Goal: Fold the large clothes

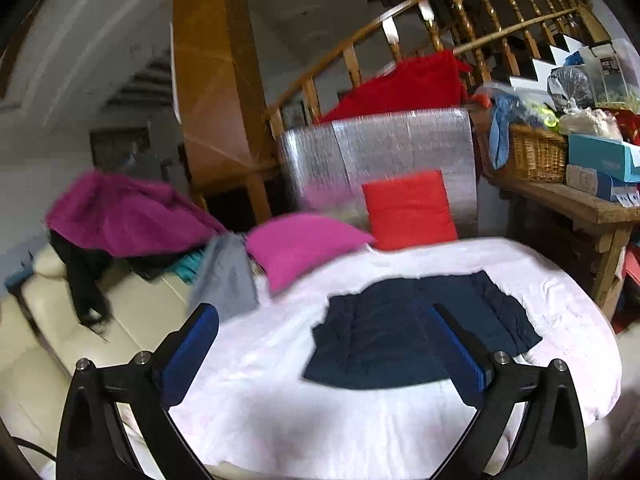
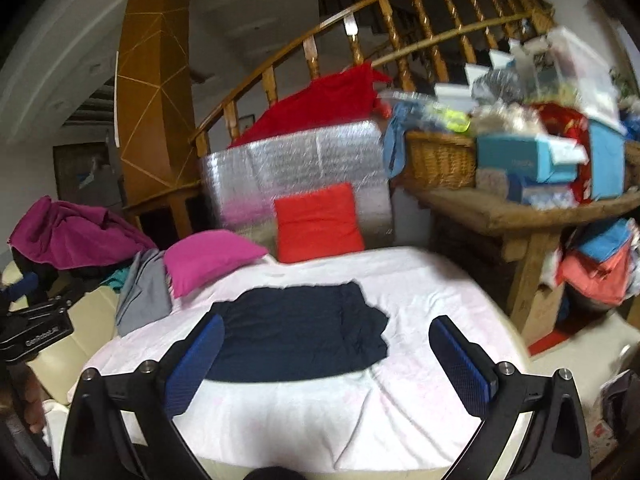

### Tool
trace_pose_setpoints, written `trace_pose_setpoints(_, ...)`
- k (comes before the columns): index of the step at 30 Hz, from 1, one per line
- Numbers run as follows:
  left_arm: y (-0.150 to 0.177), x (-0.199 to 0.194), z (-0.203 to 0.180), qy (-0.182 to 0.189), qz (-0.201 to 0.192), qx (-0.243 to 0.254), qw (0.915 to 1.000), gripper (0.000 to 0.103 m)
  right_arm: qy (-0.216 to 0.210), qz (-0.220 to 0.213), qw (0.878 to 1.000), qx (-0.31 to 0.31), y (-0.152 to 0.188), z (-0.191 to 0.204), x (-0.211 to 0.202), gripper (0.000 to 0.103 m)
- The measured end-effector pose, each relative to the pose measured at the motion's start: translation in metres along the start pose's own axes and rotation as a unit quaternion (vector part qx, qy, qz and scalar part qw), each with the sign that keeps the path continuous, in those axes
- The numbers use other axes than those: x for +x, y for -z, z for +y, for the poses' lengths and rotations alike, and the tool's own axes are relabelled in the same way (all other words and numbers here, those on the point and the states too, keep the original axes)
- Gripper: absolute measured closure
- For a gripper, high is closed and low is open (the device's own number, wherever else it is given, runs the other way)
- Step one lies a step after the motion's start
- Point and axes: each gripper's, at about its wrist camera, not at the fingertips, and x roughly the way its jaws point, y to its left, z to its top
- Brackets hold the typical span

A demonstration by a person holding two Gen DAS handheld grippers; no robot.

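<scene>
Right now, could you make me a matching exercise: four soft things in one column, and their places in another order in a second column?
Things:
1. dark navy garment
2. red cushion
3. magenta pillow
4. grey cloth

Places:
A. upright against the silver foil panel
B. flat in the middle of the white sheet
C. hanging over the sheet's left edge
D. on the sheet's far left corner

Pairs: 1-B, 2-A, 3-D, 4-C

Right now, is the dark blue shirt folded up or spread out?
Partly folded: the dark blue shirt lies in a compact, wrinkled rectangle, no sleeves showing.

A lived-in home: wooden staircase railing [image 2: 400, 12], cushions [image 2: 318, 224], cluttered wicker basket [image 2: 438, 160] on a table.
</scene>
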Motion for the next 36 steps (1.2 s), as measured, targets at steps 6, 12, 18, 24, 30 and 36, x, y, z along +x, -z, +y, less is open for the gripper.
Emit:
trace_pose_setpoints(6,0.045,0.157,0.054,0.030,0.180,-0.118,0.9762,0.001,-0.032,0.123,0.991,0.047,0.024,-0.047,0.114,0.000)
trace_pose_setpoints(12,0.095,0.291,0.088,-0.021,0.293,-0.186,0.9375,0.001,-0.075,0.209,0.962,0.160,0.040,-0.121,0.246,0.000)
trace_pose_setpoints(18,0.115,0.378,0.086,0.013,0.341,-0.249,0.9063,0.001,-0.093,0.259,0.934,0.229,0.047,-0.165,0.356,0.000)
trace_pose_setpoints(24,0.123,0.422,0.063,0.084,0.373,-0.272,0.8829,0.001,-0.105,0.311,0.909,0.258,0.054,-0.178,0.425,0.000)
trace_pose_setpoints(30,0.134,0.441,0.045,0.151,0.401,-0.269,0.8625,0.001,-0.131,0.362,0.884,0.266,0.067,-0.157,0.472,0.000)
trace_pose_setpoints(36,0.139,0.457,0.055,0.211,0.392,-0.332,0.8316,0.034,-0.096,0.354,0.906,0.212,0.069,-0.113,0.480,0.021)
